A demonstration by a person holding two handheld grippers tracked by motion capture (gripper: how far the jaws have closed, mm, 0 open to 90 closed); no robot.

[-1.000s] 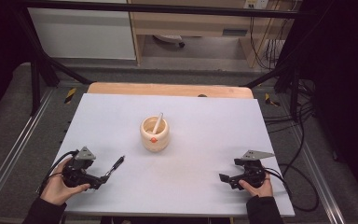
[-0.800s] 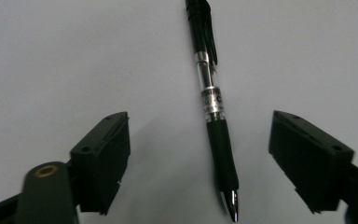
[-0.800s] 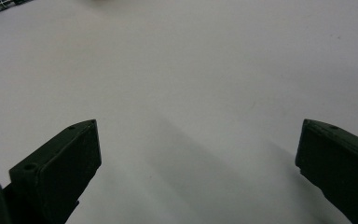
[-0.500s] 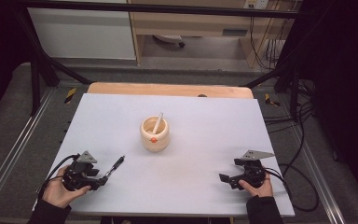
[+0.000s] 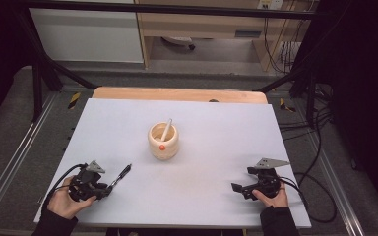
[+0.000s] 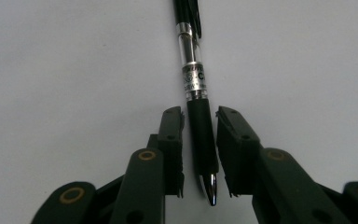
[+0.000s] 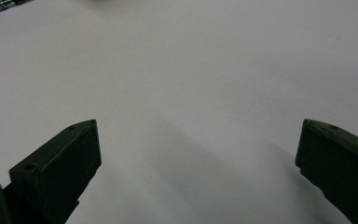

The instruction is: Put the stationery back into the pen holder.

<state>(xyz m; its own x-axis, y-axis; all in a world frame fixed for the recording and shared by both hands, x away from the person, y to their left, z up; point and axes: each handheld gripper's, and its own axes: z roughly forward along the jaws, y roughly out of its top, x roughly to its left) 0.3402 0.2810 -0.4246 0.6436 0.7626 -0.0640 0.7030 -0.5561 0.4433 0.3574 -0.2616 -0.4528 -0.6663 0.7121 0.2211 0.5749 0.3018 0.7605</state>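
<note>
A black pen [image 5: 120, 174] with a clear barrel lies on the white table [image 5: 216, 132] at the front left. In the left gripper view the pen's [image 6: 201, 135] rubber grip and tip lie between the jaws. My left gripper [image 6: 200, 114] has just been closing on it, and thin gaps remain between the pads and the grip. In the high view my left gripper [image 5: 107, 186] rests low on the table. My right gripper [image 5: 242, 179] at the front right stands wide open with nothing between its fingers, as the right gripper [image 7: 198, 128] view confirms.
A pale wooden cup [image 5: 163, 142] with an orange mark stands at the table's middle, a light stick [image 5: 166, 129] leaning in it. A wooden strip [image 5: 177, 94] runs along the far edge. Cables [image 5: 315, 162] trail off the right side.
The left gripper's jaws have drawn in around the pen. Both hands stay where they were, and the pen has not moved.
</note>
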